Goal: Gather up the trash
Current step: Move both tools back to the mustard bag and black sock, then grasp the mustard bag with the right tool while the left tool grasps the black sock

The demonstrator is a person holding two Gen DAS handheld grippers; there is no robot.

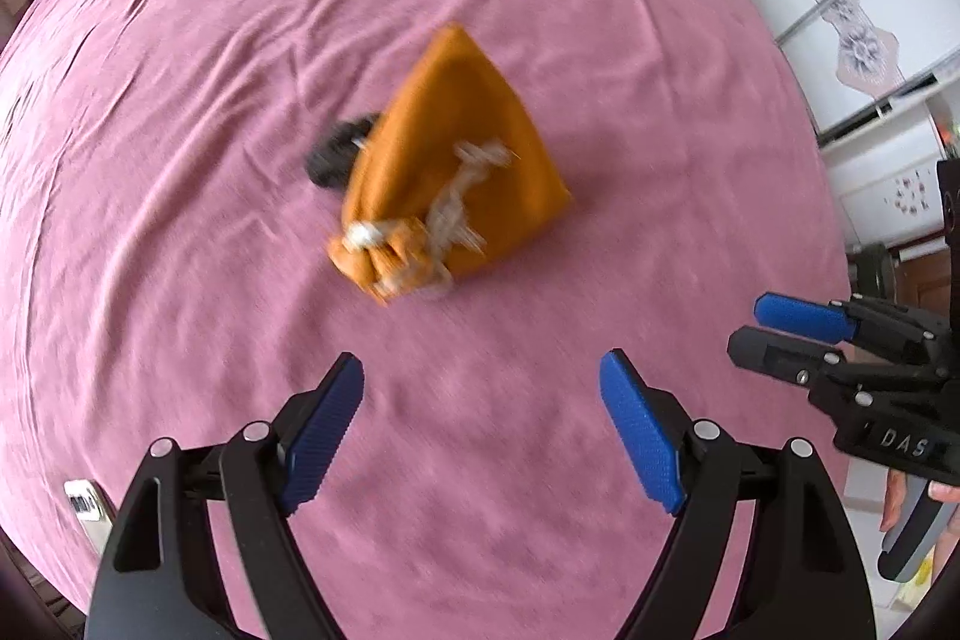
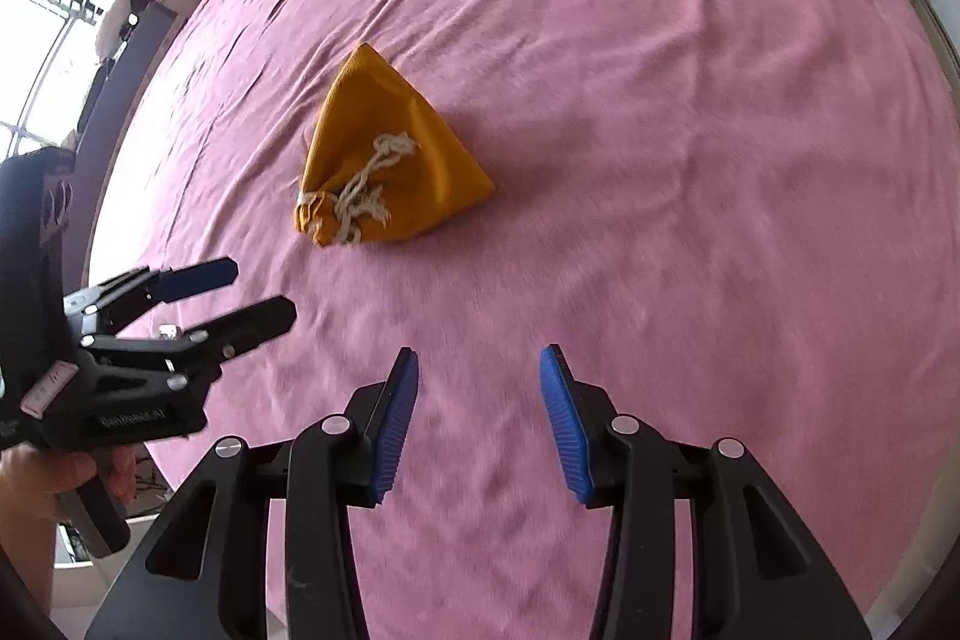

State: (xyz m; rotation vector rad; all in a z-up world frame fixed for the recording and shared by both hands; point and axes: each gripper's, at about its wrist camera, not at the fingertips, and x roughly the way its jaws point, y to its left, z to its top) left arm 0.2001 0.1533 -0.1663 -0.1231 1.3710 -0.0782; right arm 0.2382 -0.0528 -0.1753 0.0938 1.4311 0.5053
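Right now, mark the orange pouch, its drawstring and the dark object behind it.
orange pouch (image 2: 414, 142), right wrist view, upper fabric face.
drawstring (image 2: 360, 187), right wrist view, knotted cord.
dark object (image 1: 333, 154), left wrist view, blurred visible part.

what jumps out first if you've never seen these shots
An orange drawstring pouch sits alone mid-bed on the pink bedspread, its pale cord knotted at the near end. A dark object peeks from behind it in the left view. Both tools, left and right, hover open short of it.
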